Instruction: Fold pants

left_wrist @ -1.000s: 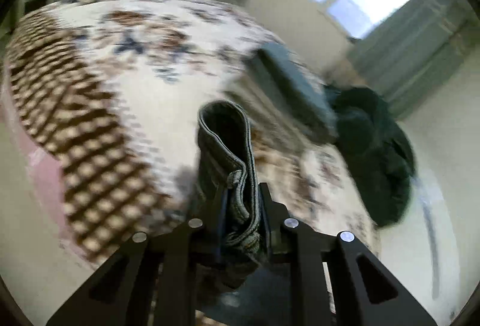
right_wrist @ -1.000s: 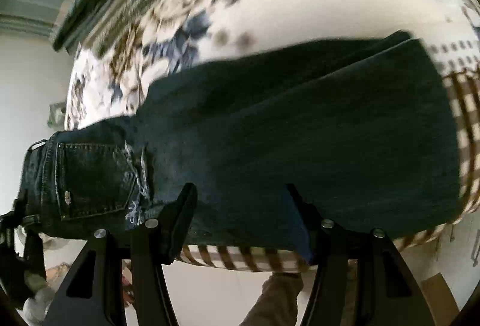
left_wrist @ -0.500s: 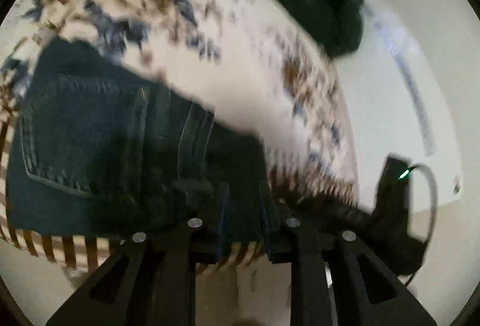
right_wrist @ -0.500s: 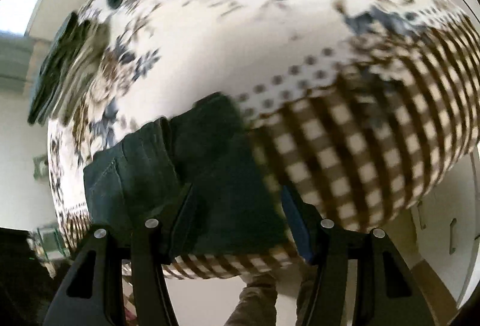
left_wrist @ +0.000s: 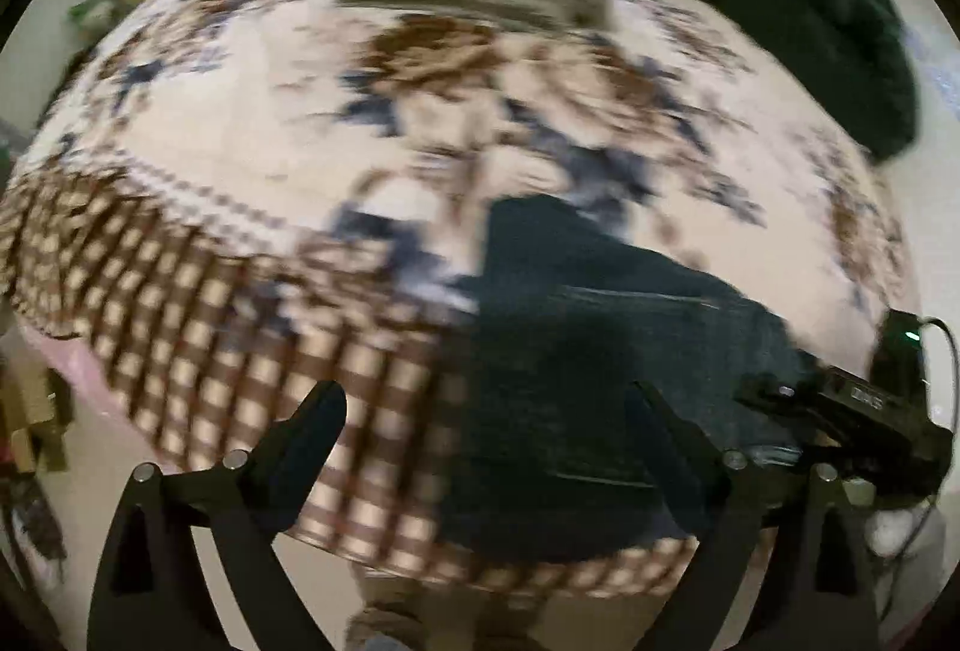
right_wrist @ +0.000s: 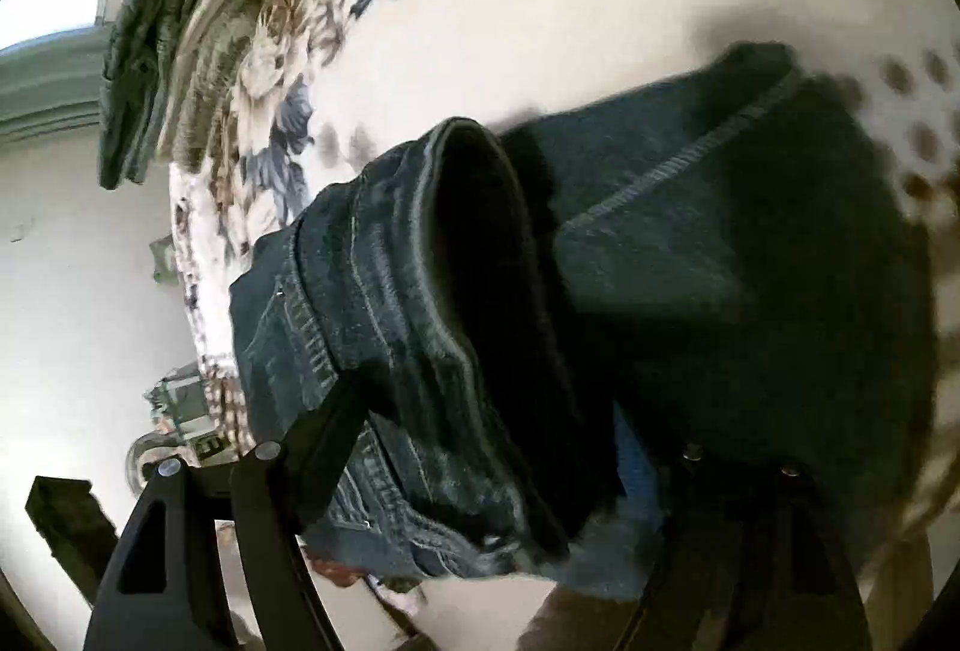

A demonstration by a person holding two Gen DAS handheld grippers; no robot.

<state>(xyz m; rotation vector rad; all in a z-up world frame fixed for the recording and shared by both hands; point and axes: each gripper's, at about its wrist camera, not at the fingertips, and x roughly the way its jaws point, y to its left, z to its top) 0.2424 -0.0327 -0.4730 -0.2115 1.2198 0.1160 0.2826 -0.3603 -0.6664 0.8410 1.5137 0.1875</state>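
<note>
Opened wide since half a second ago, the left gripper (left_wrist: 486, 411), jaws then nearly together over the denim and now spread apart with nothing between them, hanging above the near edge of the bed (left_wrist: 240, 153). Jeans (left_wrist: 600, 351) bunched into a dark, shorter bundle on the flowered bedspread near that edge, where a moment ago flatter with a back pocket showing. Right gripper (right_wrist: 510, 423) now pushed in close, a thick doubled fold of jeans (right_wrist: 456, 327) sitting between its spread fingers; probably clamping nothing yet, though the right finger mostly lost in shadow, so hard to be sure. Likely placed so to lift or carry the folded edge over for the next fold. Stack of folded clothes (right_wrist: 180, 39) and a dark green heap (left_wrist: 780, 3) well apart at the far side.
</note>
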